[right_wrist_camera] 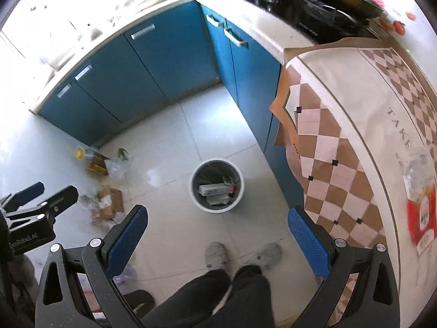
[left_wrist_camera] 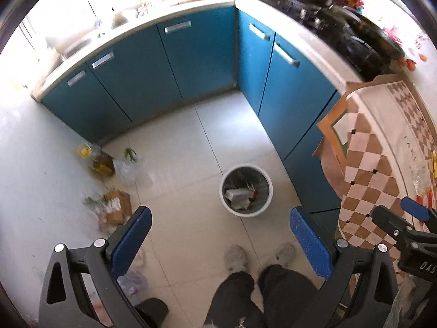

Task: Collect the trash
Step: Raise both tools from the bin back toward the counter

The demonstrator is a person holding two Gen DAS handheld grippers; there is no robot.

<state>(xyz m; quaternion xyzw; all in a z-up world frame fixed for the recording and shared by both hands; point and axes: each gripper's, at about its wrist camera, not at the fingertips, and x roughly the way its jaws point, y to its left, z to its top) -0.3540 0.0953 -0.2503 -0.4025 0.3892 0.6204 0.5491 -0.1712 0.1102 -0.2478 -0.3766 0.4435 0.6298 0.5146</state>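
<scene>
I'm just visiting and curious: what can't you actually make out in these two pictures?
- Counter top, left wrist view: washed out by glare.
- Red packet, right wrist view: print blurred, cut by the edge.
- Bin contents, both views: too small to identify.
- Floor litter: blurred.

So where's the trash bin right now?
The trash bin stands on the tiled floor in the middle of both wrist views, just ahead of the person's shoes and close to the blue cabinets on the right.

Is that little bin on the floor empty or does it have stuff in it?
Partly filled: the bin stands upright, with boxes and wrappers lying in it.
</scene>
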